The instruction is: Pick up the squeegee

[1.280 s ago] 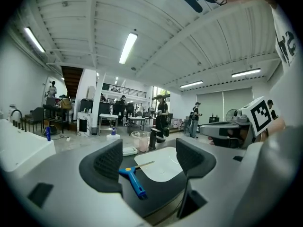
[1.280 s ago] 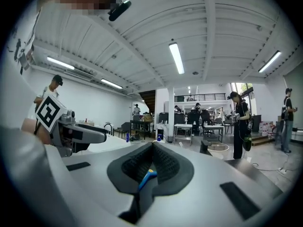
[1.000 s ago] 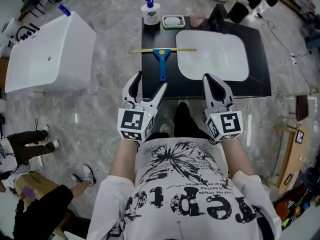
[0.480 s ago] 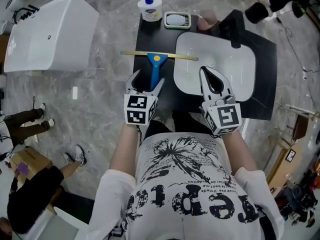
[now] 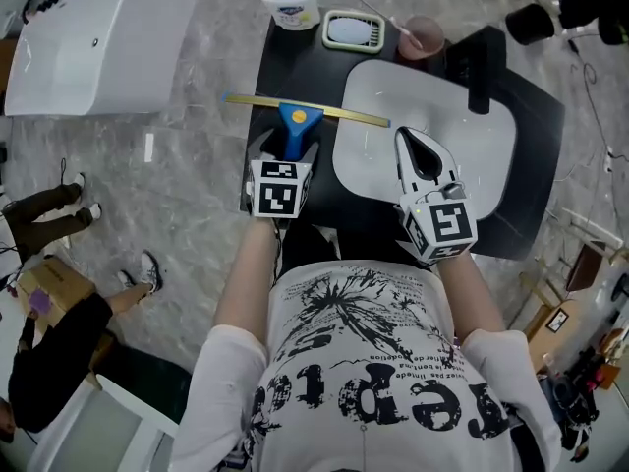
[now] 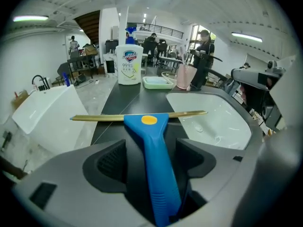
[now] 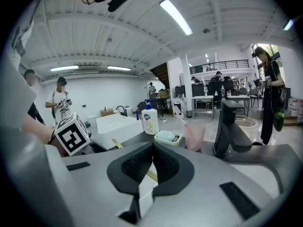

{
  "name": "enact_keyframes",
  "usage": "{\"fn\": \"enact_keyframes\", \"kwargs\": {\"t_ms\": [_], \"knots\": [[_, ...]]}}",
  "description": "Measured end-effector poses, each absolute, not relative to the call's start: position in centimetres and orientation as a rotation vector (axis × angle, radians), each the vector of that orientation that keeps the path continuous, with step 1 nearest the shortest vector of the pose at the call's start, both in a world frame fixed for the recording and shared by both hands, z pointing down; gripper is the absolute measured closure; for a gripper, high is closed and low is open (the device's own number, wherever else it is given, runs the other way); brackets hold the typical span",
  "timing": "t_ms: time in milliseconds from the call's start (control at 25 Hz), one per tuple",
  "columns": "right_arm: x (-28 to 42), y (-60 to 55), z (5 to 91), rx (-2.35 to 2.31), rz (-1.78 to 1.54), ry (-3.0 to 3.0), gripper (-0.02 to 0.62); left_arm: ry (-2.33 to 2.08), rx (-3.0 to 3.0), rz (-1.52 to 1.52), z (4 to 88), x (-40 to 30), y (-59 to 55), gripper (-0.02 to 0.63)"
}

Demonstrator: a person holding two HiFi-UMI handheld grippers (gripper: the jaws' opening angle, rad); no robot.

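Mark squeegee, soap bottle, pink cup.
squeegee (image 6: 160, 174), left gripper view, blue handle.
soap bottle (image 6: 129, 65), left gripper view, front label.
pink cup (image 6: 184, 78), left gripper view, side wall.

the black table (image 5: 295, 62) before me carries a squeegee (image 5: 295, 118), a soap bottle (image 5: 291, 6), a soap dish (image 5: 353, 29), a pink cup (image 5: 421, 39) and a white sink (image 5: 432, 131).

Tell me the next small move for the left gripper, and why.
Probably close the left gripper on the squeegee. Its jaws stand open on either side of the blue handle, with gaps on both sides, and the squeegee lies flat on the black counter. The right gripper, shut, is over the sink, clear of it.
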State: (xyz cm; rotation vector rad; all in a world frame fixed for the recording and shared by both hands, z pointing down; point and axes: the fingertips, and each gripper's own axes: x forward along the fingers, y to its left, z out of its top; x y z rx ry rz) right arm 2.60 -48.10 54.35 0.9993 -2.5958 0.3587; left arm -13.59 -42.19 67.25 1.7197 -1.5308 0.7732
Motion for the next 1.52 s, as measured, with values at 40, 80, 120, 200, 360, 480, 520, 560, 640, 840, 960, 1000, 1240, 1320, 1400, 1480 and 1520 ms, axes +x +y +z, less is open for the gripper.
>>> {"fn": "enact_keyframes", "kwargs": {"t_ms": [40,80,120,200,360,480,520,560,640,840,960,1000,1240,1320,1400,1480,1520], "knots": [[2.8,-48.6,54.5,1.000,0.366,-2.592,0.580,-1.528,1.703,0.787,67.7,-13.5,-42.3,0.266],[3.0,-49.1,54.6,1.001,0.369,-2.591,0.580,-1.531,1.684,0.794,68.0,-13.5,-42.4,0.272],[3.1,-49.5,54.5,1.002,0.368,-2.591,0.580,-1.540,1.668,0.796,68.2,-13.6,-42.5,0.288],[3.4,-50.2,54.2,1.008,0.361,-2.594,0.580,-1.568,1.651,0.790,68.1,-13.7,-42.7,0.295],[4.0,-50.9,54.0,1.017,0.370,-2.591,0.580,-1.612,1.637,0.776,68.0,-13.7,-42.9,0.381],[4.2,-50.8,53.9,1.019,0.368,-2.585,0.580,-1.621,1.620,0.769,67.8,-13.2,-43.0,0.458],[4.3,-50.7,53.8,1.022,0.366,-2.584,0.580,-1.624,1.617,0.764,67.7,-13.1,-43.1,0.460],[4.3,-50.6,53.7,1.025,0.363,-2.584,0.580,-1.628,1.617,0.759,67.7,-13.1,-43.1,0.462],[4.4,-50.4,53.4,1.032,0.358,-2.583,0.580,-1.631,1.622,0.748,67.7,-13.1,-43.1,0.463],[4.6,-49.5,52.4,1.064,0.337,-2.578,0.580,-1.620,1.630,0.732,66.4,-13.0,-42.7,0.465],[4.7,-49.1,51.4,1.096,0.319,-2.575,0.580,-1.628,1.676,0.721,65.1,-12.9,-42.5,0.466],[4.7,-48.9,51.0,1.109,0.313,-2.575,0.580,-1.635,1.691,0.711,64.5,-13.0,-42.5,0.466],[4.2,-46.9,47.9,1.174,0.258,-2.586,0.580,-1.697,1.774,0.617,59.3,-14.0,-41.9,0.465],[4.0,-46.1,46.8,1.199,0.239,-2.592,0.580,-1.732,1.812,0.587,57.1,-14.4,-41.6,0.465],[3.8,-45.2,45.4,1.225,0.218,-2.600,0.580,-1.763,1.855,0.545,54.7,-14.7,-41.3,0.465],[3.6,-44.2,44.0,1.253,0.192,-2.609,0.580,-1.789,1.906,0.505,52.2,-15.1,-41.0,0.465],[3.4,-43.7,43.3,1.268,0.178,-2.614,0.580,-1.803,1.936,0.488,50.9,-15.3,-40.8,0.465]]}}
